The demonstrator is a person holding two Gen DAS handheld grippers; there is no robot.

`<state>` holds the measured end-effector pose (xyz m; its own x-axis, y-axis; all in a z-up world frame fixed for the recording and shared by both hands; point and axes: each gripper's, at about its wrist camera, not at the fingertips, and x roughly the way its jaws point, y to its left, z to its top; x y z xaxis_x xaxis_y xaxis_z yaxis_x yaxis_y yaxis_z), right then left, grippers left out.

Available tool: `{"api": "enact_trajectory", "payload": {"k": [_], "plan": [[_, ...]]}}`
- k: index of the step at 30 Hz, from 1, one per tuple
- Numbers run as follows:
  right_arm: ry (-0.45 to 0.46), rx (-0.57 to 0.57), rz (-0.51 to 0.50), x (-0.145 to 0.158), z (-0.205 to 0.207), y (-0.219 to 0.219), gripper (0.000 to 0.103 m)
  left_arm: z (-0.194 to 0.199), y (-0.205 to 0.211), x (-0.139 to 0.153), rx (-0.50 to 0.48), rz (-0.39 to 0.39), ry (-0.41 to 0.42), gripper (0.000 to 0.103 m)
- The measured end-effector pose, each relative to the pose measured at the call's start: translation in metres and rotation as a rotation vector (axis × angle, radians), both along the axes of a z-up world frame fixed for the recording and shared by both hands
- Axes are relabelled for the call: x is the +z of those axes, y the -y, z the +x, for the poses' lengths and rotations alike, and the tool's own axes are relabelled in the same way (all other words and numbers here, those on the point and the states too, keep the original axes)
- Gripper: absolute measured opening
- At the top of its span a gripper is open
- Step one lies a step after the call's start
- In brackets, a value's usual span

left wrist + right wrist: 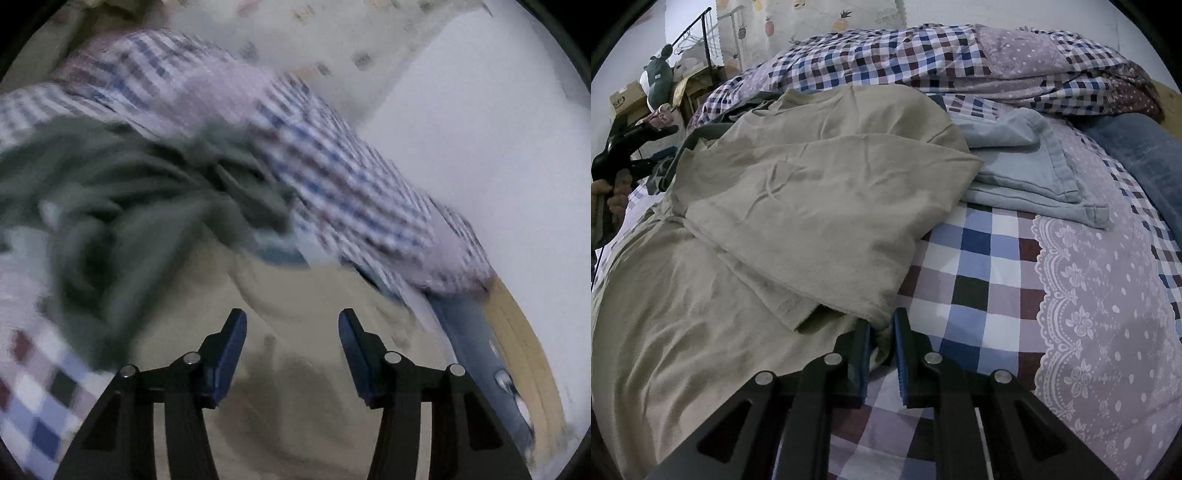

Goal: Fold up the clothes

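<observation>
Right gripper (881, 334) pinches the corner of a beige garment (820, 192) on the bed (979, 266).

The garment lies partly folded on the checked bedsheet, beside a light blue folded cloth (1027, 162). Left gripper (291, 332) hangs wide apart, empty, above blurred beige fabric.

Both views are dim and bluish, with black fisheye corners. The left wrist view is heavily motion-blurred; the right is sharp.

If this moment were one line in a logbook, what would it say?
task: fold clothes | right gripper: shut on beige garment corner | left gripper: open, empty, view blurred | blue folded garment: on checked bedspread
</observation>
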<state>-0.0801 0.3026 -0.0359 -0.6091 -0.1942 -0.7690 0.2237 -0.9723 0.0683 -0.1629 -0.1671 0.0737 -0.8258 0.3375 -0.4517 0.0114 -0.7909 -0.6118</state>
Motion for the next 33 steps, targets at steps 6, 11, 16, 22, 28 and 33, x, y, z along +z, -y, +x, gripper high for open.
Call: {"api": "enact_trajectory", "payload": {"k": [6,11,16,22,28,33], "plan": [[0.001,-0.004,0.005,-0.001,-0.001,0.0,0.015,-0.021,-0.016,-0.019,-0.11,-0.226,0.189,0.058],[0.005,-0.006,0.009,-0.002,-0.003,0.001,0.016,-0.013,-0.035,-0.018,-0.07,-0.348,0.133,0.032],[0.009,-0.005,-0.001,-0.002,-0.003,-0.001,0.017,-0.001,-0.05,-0.013,0.02,-0.46,0.039,0.004],[0.004,-0.009,-0.001,-0.001,-0.002,-0.002,0.018,-0.014,-0.031,-0.041,0.15,-0.484,0.244,0.023],[0.011,-0.013,-0.005,-0.001,-0.003,-0.003,0.02,-0.001,0.011,-0.049,0.059,-0.125,0.228,0.06],[0.008,-0.014,-0.006,0.0,-0.002,-0.003,0.02,0.007,-0.009,-0.056,-0.11,-0.131,0.253,0.06]]}}
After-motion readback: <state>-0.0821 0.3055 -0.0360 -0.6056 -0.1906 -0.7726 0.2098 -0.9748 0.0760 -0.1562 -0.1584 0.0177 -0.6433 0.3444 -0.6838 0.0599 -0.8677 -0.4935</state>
